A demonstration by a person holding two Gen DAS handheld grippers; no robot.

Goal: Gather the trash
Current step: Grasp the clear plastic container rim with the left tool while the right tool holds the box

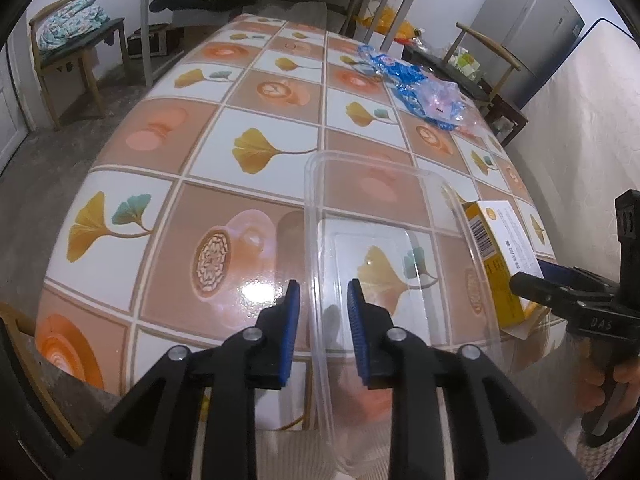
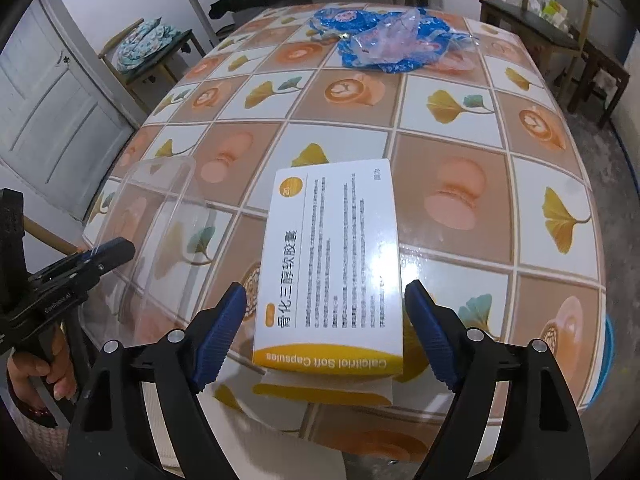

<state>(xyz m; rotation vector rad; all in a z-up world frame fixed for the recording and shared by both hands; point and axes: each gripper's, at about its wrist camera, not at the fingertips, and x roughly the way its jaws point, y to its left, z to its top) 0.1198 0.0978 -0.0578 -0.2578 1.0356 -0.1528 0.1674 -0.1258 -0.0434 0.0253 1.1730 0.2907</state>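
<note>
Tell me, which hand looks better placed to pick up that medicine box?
Probably the right. The right gripper is open with the medicine box lying between its blue fingers. The left gripper straddles the clear plastic container's rim instead.

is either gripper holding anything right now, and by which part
Nothing is gripped. The left gripper is open astride the near rim of the clear plastic container, pads not pressing. The right gripper is open around the medicine box, not touching its sides.

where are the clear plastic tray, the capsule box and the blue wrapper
clear plastic tray (image 1: pixel 372 200): left wrist view, its base
capsule box (image 2: pixel 332 256): right wrist view, white printed face
blue wrapper (image 2: pixel 384 46): right wrist view, crumpled middle
</note>
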